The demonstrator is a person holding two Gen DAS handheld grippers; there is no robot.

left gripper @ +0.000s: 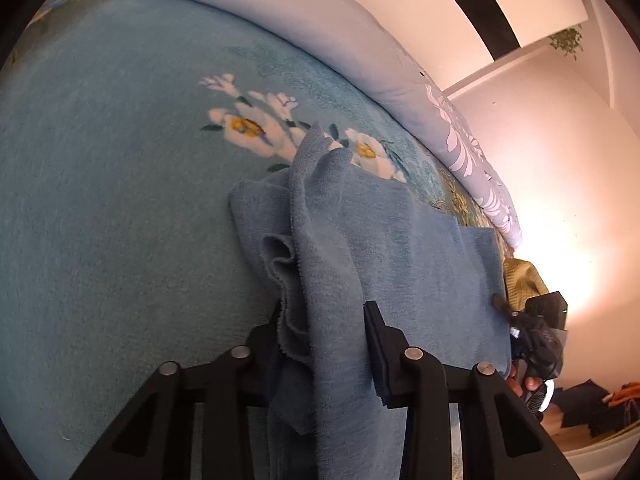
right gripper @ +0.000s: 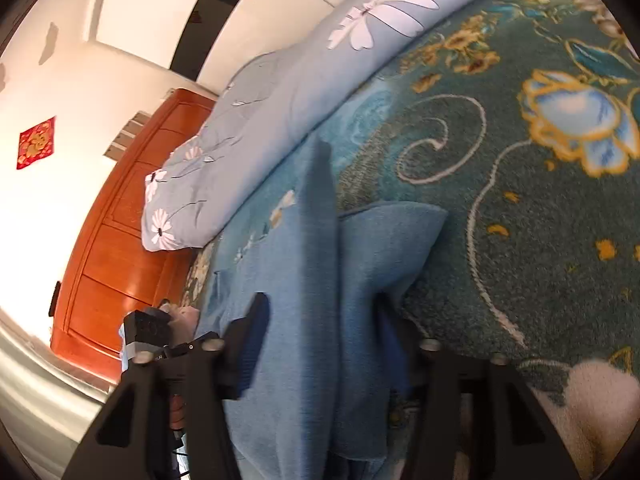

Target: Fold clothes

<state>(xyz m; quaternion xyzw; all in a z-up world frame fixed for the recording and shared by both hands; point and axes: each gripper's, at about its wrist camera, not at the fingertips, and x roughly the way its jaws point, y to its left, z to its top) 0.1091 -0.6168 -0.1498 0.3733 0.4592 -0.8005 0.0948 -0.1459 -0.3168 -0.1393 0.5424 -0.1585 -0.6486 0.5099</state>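
Floral blanket covers the bed, pillow at 11 o'clock. Blue cloth lies rumpled on it, partly doubled. Left tool and right tool each stand fairly wide, cloth between the fingers, grip unclear. Folding looks unfinished.
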